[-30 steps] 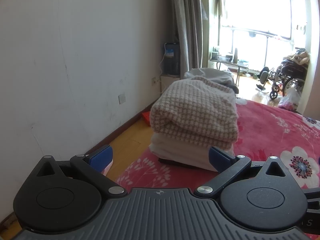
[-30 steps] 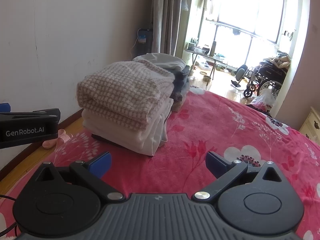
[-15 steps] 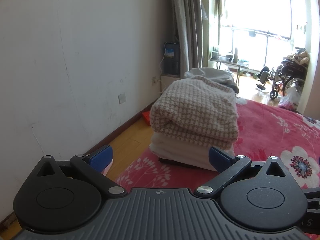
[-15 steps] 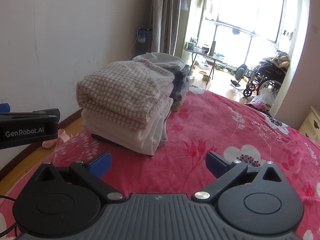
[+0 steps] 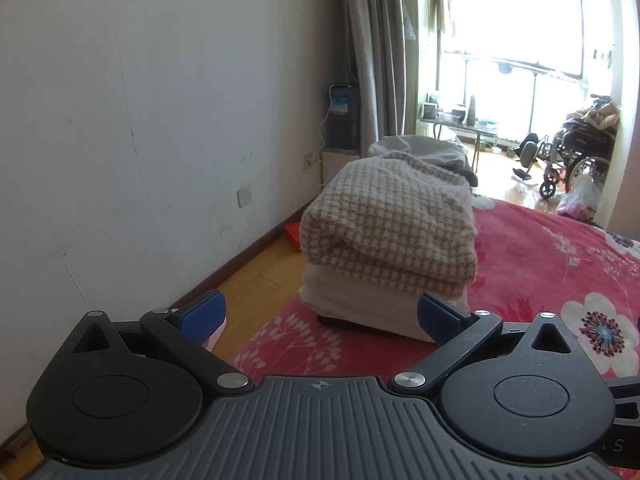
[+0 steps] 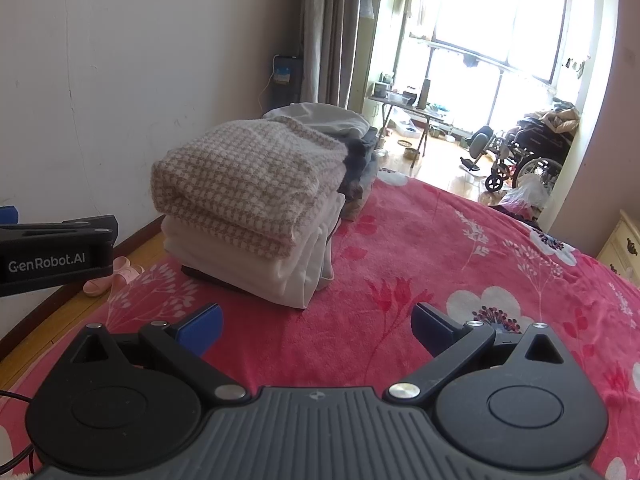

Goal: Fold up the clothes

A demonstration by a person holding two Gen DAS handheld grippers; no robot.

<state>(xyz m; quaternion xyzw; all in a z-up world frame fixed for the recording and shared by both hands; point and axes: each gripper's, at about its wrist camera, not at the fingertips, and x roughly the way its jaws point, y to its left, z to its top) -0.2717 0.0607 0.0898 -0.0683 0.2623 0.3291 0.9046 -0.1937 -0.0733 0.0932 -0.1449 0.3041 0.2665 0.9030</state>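
Here, your left gripper [image 5: 318, 318] hangs with its blue pads spread wide and nothing between them; your right gripper [image 6: 316, 326] is the same, tongs apart and empty over the red floral bedspread [image 6: 420, 264].

The stack of folded clothes [image 5: 388, 240] sits at 12 o'clock from the left gripper, near the bed's edge by the white wall [image 5: 140, 120]. From the right gripper it lies at about 11 o'clock. Top layer is a beige houndstooth knit [image 6: 248, 176], resting on a cream folded piece [image 6: 256, 264].

Only the right wrist view shows the side of the stack: a second pile of dark and grey garments [image 6: 360, 160] just behind it, touching or nearly so. It also shows pink slippers [image 6: 114, 274] on the wooden floor, and the left gripper's side at 9 o'clock, lettered "GenRobot.AI" in white.

Only the left wrist view shows a wall socket [image 5: 244, 196] and a red object [image 5: 292, 234] on the floor by the skirting.

Both views show a wheelchair [image 5: 568, 160] by the bright window at 1 o'clock.
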